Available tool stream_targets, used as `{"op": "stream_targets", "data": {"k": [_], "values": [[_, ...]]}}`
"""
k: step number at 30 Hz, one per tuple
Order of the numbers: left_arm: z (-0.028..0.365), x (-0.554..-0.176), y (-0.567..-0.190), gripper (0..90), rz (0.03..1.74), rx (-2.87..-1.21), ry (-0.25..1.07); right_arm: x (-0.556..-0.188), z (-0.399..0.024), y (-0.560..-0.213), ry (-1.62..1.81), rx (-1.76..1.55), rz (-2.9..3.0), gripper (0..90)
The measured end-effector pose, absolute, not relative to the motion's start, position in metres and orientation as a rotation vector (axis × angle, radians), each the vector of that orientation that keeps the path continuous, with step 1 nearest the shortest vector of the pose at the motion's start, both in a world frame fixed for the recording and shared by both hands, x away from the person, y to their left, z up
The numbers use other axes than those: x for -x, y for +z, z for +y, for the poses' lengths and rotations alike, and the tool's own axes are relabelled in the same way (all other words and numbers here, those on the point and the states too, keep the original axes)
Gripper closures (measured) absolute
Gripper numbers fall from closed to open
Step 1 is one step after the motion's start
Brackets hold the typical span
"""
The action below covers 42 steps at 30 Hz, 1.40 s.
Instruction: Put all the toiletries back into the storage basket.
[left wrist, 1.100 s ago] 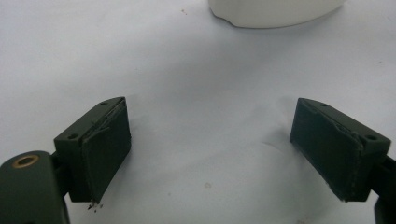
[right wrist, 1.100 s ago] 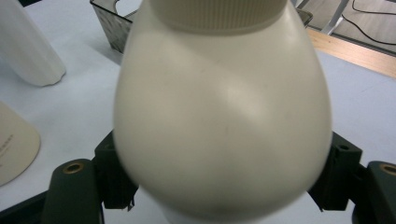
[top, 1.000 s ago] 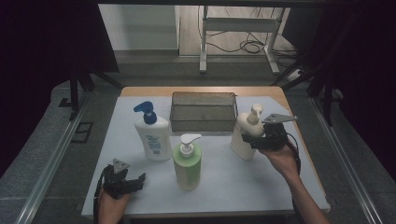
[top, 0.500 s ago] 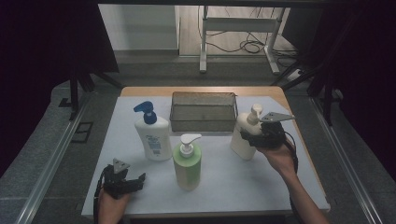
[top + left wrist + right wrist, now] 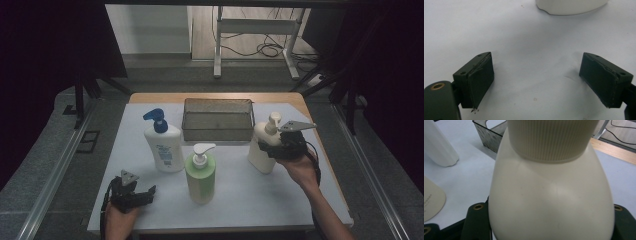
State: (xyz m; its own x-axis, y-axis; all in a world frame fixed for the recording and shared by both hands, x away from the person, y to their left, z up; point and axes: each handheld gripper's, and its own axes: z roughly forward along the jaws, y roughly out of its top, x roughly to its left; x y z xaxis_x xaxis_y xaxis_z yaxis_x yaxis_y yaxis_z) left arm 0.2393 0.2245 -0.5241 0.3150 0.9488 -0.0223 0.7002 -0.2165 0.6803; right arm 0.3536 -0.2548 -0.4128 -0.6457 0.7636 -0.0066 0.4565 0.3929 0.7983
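A cream pump bottle [image 5: 261,156] stands upright at the right of the white table cover. My right gripper [image 5: 272,146] is shut on its body from the right, its jaws having just closed in on it. In the right gripper view the bottle [image 5: 549,202] spans the whole gap between the two jaws, with its ribbed collar at the top. Near the front left edge my left gripper [image 5: 146,192] rests low, open, with only bare cover between its fingers [image 5: 480,80].
A white bottle with a blue pump [image 5: 162,147] and a green bottle with a white pump [image 5: 201,175] stand left of the cream one. A grey mesh basket [image 5: 217,132] sits behind them. A white bottle base [image 5: 571,6] lies ahead of the left gripper.
The right gripper's jaws have drawn in against the cream bottle. Both hands and all three bottles stay where they were.
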Motion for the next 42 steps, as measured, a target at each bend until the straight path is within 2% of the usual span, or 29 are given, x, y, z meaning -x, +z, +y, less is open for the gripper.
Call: {"op": "stream_targets", "data": {"k": [23, 42], "values": [[0.225, -0.239, -0.524, 12.1, 1.453, -1.994, 0.545, -0.349, -0.248, -0.386, 1.176, -1.019, 2.312, 37.9], [0.225, -0.239, -0.524, 12.1, 1.453, -1.994, 0.544, -0.358, -0.224, -0.352, 1.223, -0.969, 2.317, 38.1]]}}
